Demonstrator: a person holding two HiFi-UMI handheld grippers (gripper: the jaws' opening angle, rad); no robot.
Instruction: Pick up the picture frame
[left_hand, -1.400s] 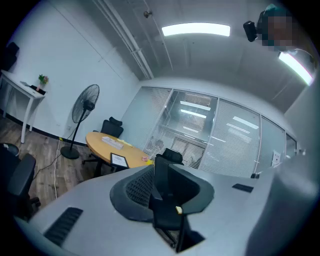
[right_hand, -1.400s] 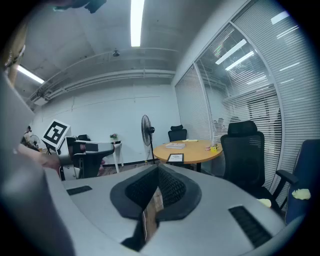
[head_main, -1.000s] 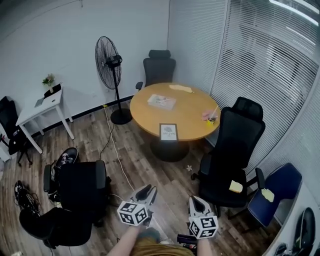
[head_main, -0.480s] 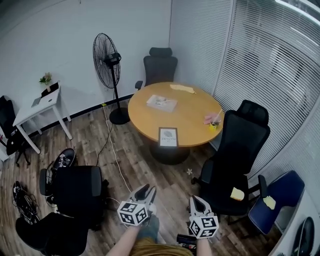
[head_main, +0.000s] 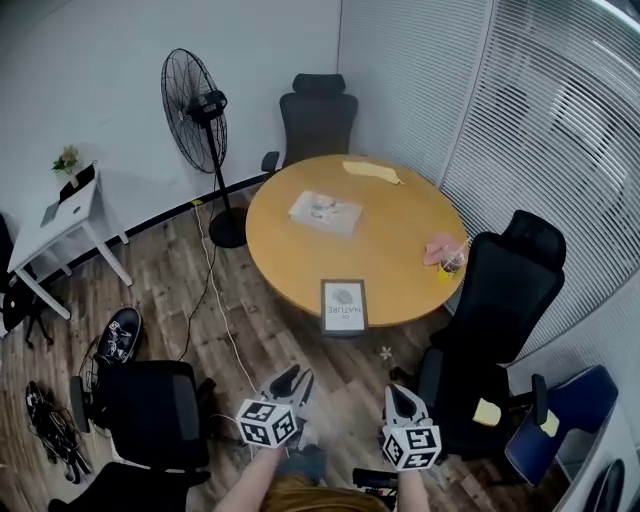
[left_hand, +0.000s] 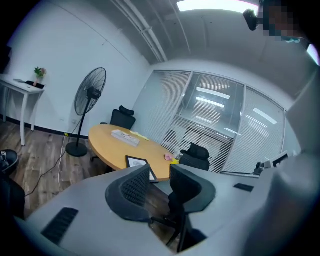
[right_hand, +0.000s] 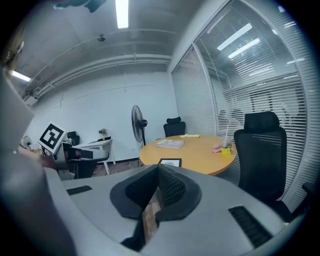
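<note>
Left gripper (head_main: 293, 380), low in the head view, has its jaws parted with nothing between them. Right gripper (head_main: 401, 393) beside it is clenched, with only a sliver of floor showing between its jaws. Well apart from both, a round wooden table (head_main: 300, 262) holds the picture frame (head_main: 344, 305), flat at its near edge. In the left gripper view one jaw covers part of the frame. Its print is too small to read.

The left tool (head_main: 287, 383) and right tool (head_main: 402, 400) each bear a white cube (head_main: 268, 424) with black square markers. Their jaws are dark grey with mesh-textured pads.
</note>
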